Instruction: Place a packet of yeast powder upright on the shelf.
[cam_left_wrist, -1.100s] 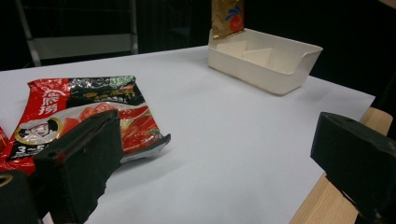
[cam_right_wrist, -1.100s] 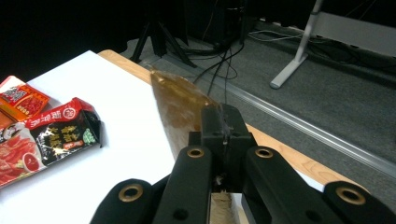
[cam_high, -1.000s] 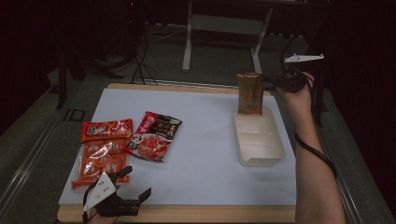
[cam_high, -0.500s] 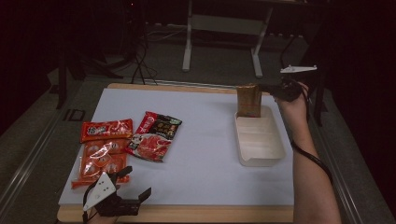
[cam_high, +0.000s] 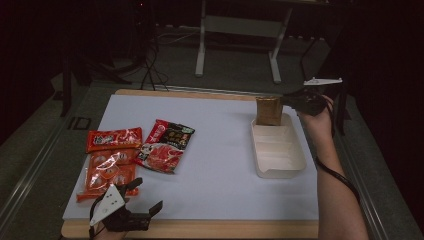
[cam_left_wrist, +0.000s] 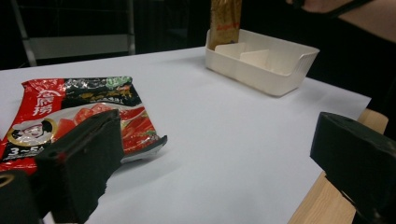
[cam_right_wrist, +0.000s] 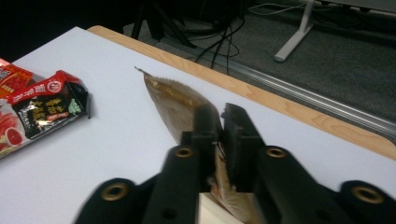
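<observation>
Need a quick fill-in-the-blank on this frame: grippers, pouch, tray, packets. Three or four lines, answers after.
1. The right gripper is shut on the brown ____.
2. The pouch stands upright at the far end of the white ____.
3. The left gripper rests near the table's front edge with its jaws ____.
4. The red packets lie on the ____ side of the white sheet in the high view.

Missing words: pouch; tray; open; left

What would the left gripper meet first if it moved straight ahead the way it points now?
Probably bare white sheet; the left gripper stands open, the red packet just off its left jaw, and farther along, roughly, the white tray.
</observation>
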